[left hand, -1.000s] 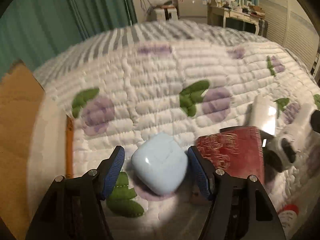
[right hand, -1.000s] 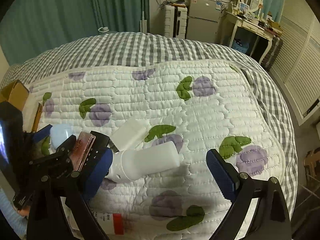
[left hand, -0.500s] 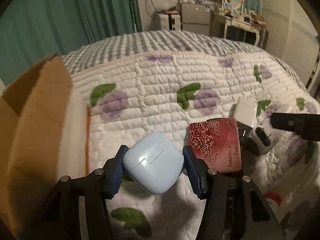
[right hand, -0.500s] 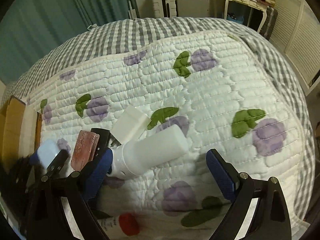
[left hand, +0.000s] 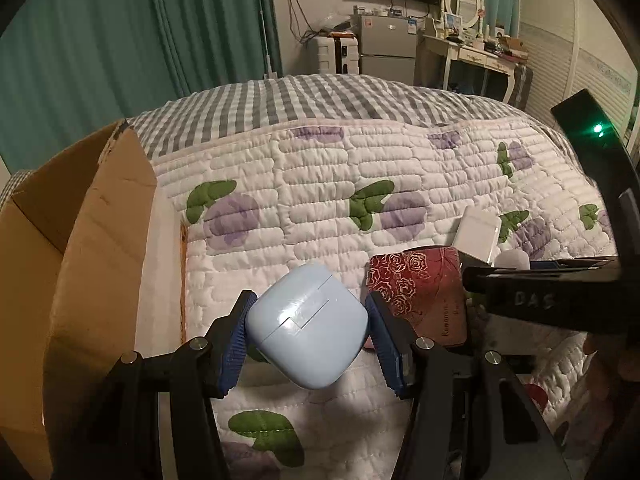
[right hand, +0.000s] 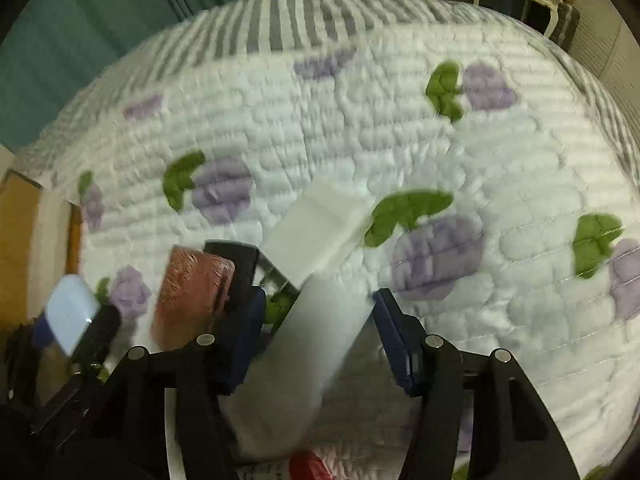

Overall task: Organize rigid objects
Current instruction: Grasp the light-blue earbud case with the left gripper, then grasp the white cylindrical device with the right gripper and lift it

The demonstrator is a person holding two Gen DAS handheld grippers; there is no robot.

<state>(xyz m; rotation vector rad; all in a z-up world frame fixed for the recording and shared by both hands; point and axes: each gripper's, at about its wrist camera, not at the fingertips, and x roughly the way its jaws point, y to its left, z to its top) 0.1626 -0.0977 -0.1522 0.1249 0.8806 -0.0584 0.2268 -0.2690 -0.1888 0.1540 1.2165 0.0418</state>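
On a quilted bedspread printed with purple flowers and green leaves, the left gripper is pinching a pale blue earbud case between its blue-padded fingers, holding it clear of the cover. An open cardboard box is standing just to the left at the bed's edge. Immediately right of the case, a dark red box embossed with roses is lying flat on the quilt, with a white charger block beyond it. The right gripper is straddling a white cylindrical bottle, which is lying between its spread jaws; the frame is blurred, and whether the pads are touching the bottle cannot be told. In that view the charger block is sitting just beyond the bottle's far end, the red box to its left, and the blue case is showing farther left. A red-capped item is peeking out at the bottom edge.
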